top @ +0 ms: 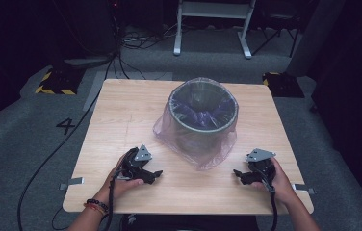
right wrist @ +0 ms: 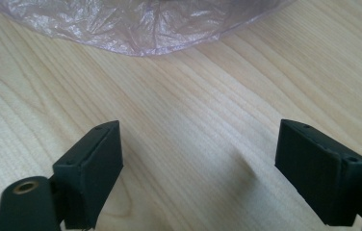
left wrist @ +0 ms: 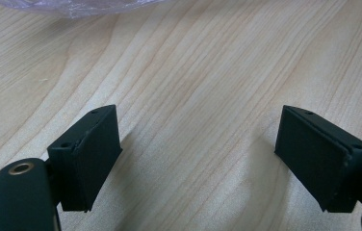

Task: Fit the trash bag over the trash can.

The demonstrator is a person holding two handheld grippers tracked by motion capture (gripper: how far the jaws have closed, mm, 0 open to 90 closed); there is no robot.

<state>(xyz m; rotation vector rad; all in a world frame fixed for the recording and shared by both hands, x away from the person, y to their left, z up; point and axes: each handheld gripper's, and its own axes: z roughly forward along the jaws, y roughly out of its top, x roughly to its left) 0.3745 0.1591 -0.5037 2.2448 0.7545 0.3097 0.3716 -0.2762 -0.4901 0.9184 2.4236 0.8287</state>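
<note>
A bin (top: 203,118) lined with a thin plastic bag (top: 213,155) stands mid-counter (top: 121,120). The left gripper (top: 154,176) and right gripper (top: 239,175) rest low on either side, jaws wide apart and empty. Best to pinch the draped bag hem from both sides evenly, avoiding a tear

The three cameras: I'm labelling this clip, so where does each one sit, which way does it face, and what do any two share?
High view: above the person's side, looking forward and down on the table, the bin with its plastic bag, both forearms and both grippers.
Left gripper view: on the left gripper, looking along its open jaws at the wood.
Right gripper view: on the right gripper, jaws open, facing the bag's edge.
Shared: both gripper views show the bag's edge and the wood.
</note>
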